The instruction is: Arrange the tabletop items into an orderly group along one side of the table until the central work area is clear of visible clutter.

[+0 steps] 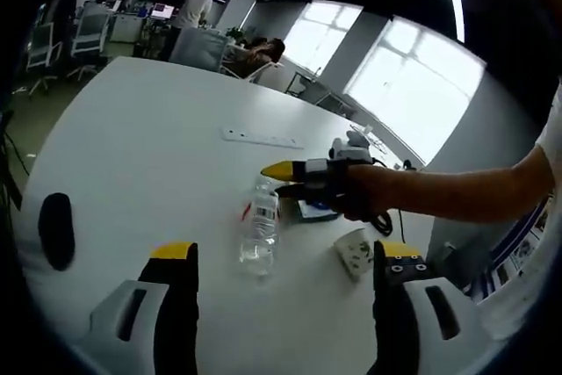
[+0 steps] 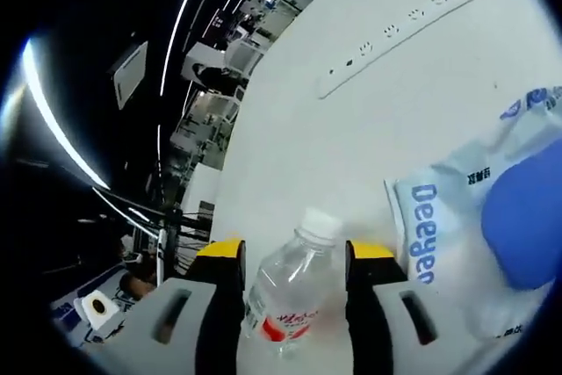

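Straddling the bottle (image 2: 294, 292), right gripper (image 2: 294, 256) fingers spread.

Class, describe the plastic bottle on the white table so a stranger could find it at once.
Start at the big white table, then find the long white power strip lying flat on it. Nearer than the strip lies a clear, empty-looking bottle on its side, between the right tongs. Unlike the blue-printed packet beside it, it is see-through, with a white cap and a red label.

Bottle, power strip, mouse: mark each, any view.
bottle (image 1: 260, 234), left gripper view, clear body below the label
power strip (image 1: 261, 138), left gripper view, middle of its top face
mouse (image 1: 56, 229), left gripper view, middle of its back
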A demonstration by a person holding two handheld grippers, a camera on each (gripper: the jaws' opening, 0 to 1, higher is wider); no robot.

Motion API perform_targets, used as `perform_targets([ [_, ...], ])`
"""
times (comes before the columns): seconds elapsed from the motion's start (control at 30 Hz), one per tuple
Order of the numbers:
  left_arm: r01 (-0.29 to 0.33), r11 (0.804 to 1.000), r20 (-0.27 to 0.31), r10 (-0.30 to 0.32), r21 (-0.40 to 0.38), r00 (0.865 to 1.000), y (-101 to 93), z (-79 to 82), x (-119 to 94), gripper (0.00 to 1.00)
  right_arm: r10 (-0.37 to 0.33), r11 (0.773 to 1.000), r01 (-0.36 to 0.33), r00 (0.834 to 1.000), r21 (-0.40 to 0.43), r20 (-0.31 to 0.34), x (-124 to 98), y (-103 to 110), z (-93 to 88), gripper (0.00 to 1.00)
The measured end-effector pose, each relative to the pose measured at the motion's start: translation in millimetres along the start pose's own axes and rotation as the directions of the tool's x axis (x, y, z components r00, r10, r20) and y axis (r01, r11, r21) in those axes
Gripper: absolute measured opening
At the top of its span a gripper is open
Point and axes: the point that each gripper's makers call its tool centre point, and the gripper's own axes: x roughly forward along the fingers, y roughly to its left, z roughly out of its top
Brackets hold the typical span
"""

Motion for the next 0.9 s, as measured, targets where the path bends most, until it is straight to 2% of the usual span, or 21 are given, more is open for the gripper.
perform_targets([
  [0.2, 0.008, 1.0, 0.007, -0.008, -0.007, 1.0, 1.7, -0.6, 2, 0.83, -0.001, 1.0, 0.001, 1.0, 0.018, -0.007, 8, -3, 0.3, 0.42],
  [0.53, 0.015, 1.0, 0.011, -0.015, -0.02, 1.0, 10.0, -5.4, 6, 0.82, 0.025, 0.996, -0.026, 1.0, 0.085, 0.018, 20, -9, 3.4, 0.3],
  [0.63, 0.016, 1.0, 0.008, -0.016, -0.024, 1.0, 13.4, -7.3, 7, 0.81, 0.015, 0.998, -0.015, 1.0, 0.053, 0.01, 21, -12, 1.4, 0.24],
  [0.7, 0.016, 1.0, 0.009, -0.016, -0.026, 1.0, 15.2, -7.8, 7, 0.81, 0.02, 0.995, -0.022, 1.0, 0.099, 0.016, 21, -13, 3.3, 0.23],
  [0.83, 0.02, 0.999, 0.009, -0.02, -0.03, 1.0, 17.3, -8.6, 8, 0.81, 0.031, 0.995, -0.032, 0.999, 0.091, 0.022, 20, -11, 1.7, 0.21],
  [0.9, 0.023, 0.999, 0.013, -0.022, -0.034, 1.0, 18.3, -8.1, 9, 0.81, 0.041, 0.99, -0.045, 0.999, 0.133, 0.032, 20, -10, 1.5, 0.2],
])
